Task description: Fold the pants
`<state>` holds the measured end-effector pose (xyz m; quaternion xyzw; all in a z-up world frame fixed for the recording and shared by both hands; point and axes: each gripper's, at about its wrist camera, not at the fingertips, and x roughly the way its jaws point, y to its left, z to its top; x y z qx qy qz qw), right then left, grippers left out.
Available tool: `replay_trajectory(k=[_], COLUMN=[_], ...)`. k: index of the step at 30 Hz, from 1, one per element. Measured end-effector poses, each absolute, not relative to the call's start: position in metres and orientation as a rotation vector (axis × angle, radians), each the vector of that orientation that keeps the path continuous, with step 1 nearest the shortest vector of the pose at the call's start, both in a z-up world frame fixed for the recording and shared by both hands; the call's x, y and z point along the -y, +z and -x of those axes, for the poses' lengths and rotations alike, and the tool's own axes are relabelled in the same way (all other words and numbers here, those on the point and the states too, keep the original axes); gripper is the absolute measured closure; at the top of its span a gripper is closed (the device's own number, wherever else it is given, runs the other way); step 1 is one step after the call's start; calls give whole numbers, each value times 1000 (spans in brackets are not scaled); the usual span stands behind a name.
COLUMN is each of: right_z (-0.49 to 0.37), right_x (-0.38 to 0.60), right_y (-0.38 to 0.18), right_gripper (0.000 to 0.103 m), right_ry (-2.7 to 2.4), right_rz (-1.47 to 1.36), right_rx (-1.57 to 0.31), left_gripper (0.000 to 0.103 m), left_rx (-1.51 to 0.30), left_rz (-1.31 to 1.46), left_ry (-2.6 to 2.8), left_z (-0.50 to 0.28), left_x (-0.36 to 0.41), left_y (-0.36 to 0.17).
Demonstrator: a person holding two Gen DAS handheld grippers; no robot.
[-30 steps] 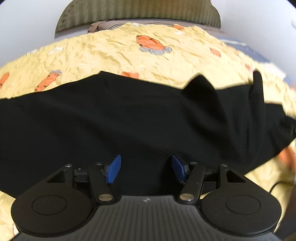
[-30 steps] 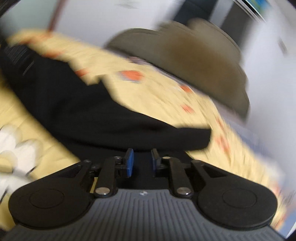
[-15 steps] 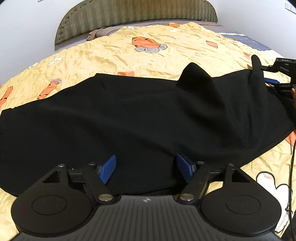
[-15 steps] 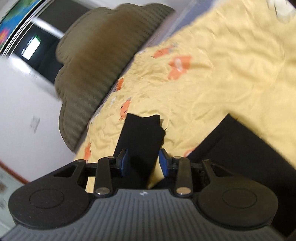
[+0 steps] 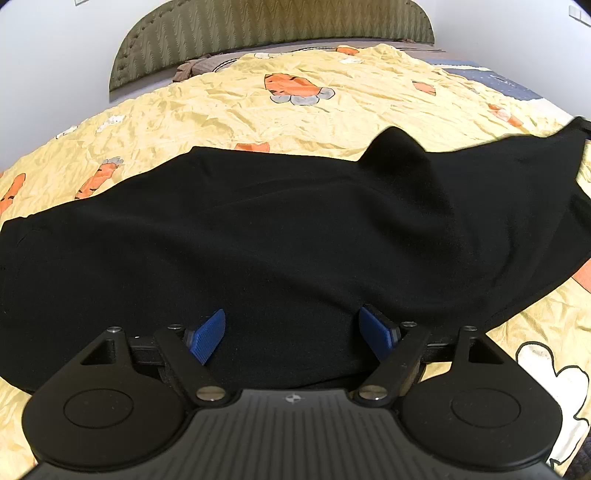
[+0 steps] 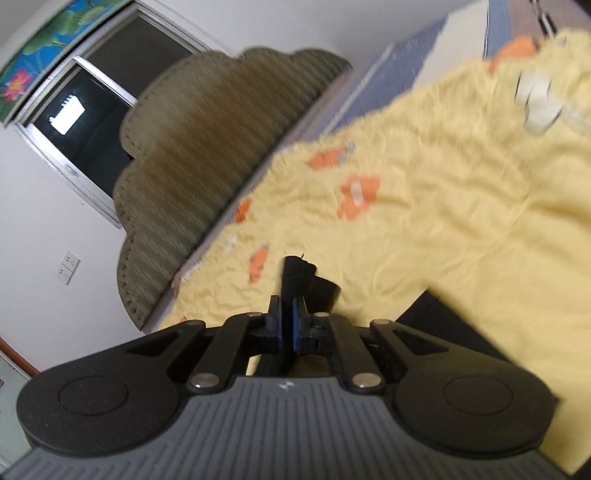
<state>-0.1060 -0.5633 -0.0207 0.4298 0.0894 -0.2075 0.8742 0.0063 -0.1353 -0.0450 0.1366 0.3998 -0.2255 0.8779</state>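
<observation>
Pants (image 5: 288, 236) spread wide across yellow bedspread (image 5: 332, 110), near edge under left gripper (image 5: 293, 330), jaws wide apart, nothing between them. Right gripper (image 6: 287, 323) jaws pressed together on pants edge (image 6: 295, 273), lifted off bed. Bare bedspread beyond far edge up to headboard (image 5: 273, 29).

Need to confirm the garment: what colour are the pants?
Plain black pants, clearest in the left wrist view.

yellow bedspread (image 5: 229, 107) (carrot print), olive headboard (image 5: 258, 29), window (image 6: 85, 110)
</observation>
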Motion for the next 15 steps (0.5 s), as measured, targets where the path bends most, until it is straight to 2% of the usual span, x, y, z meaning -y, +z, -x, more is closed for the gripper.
replay_trajectory(k=[5, 15], right_z=[162, 217], right_x=[548, 539], right_y=[-10, -80], right_gripper=[97, 99], right_ry=[-498, -615], right_rz=[-851, -993], right_rx=[-172, -242], left_gripper=[23, 22], left_rx=[-831, -834], left_rz=[-285, -291], left_ry=[-472, -471], left_z=[-6, -6], left_x=[135, 136], left_y=[-46, -45])
